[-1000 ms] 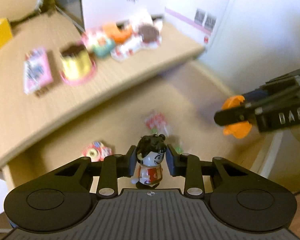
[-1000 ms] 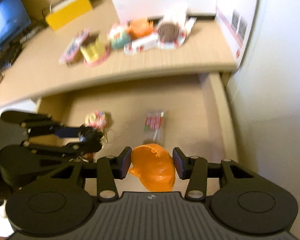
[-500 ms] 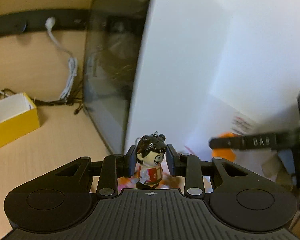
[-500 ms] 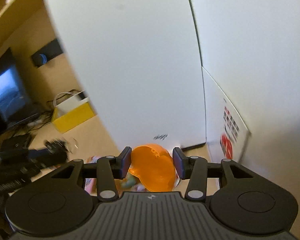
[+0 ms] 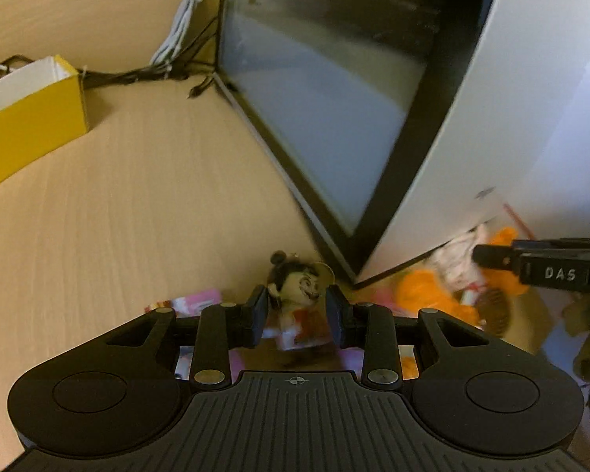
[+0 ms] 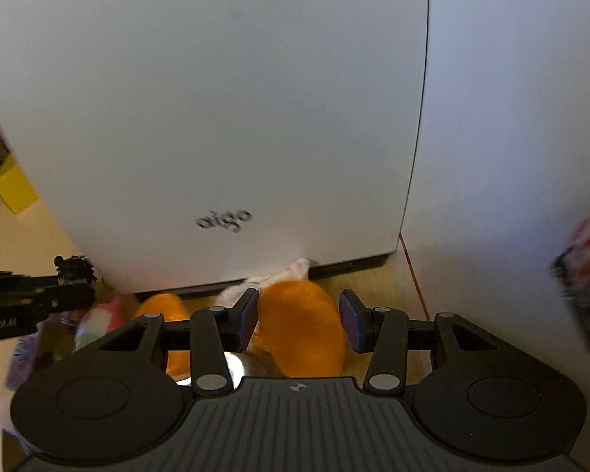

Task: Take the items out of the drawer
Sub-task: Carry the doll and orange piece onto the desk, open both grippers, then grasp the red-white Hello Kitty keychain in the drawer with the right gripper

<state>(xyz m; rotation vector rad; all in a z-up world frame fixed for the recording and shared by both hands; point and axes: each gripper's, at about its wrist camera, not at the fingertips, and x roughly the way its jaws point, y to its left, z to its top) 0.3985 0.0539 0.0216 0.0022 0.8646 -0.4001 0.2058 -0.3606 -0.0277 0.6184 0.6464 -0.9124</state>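
Note:
A small figurine [image 5: 297, 303] with black hair and a red-and-white body sits between the pads of my left gripper [image 5: 297, 314]. It is tilted and blurred, low over the wooden desk [image 5: 137, 196]. My right gripper [image 6: 299, 322] is shut on a rounded orange toy [image 6: 303, 330], close to the foot of a white computer case [image 6: 216, 118]. The right gripper's fingers [image 5: 499, 255] reach in from the right in the left wrist view. The left gripper's fingers [image 6: 39, 303] show at the left in the right wrist view, with the figurine's head [image 6: 74, 269] above them. The drawer is out of view.
The case's dark glass side panel [image 5: 314, 98] stands just ahead of my left gripper. Toys lie at its base: another orange one [image 5: 424, 295], a pastel one [image 6: 98, 322] and a pink packet [image 5: 200, 301]. A yellow box [image 5: 27, 118] and cables [image 5: 177, 39] sit at the back left. A white wall [image 6: 511, 118] closes the right.
Both grippers rose from over the open drawer to the desk top, carrying the figurine and the orange toy. They have since come down close to the toys by the case. The figurine now tilts.

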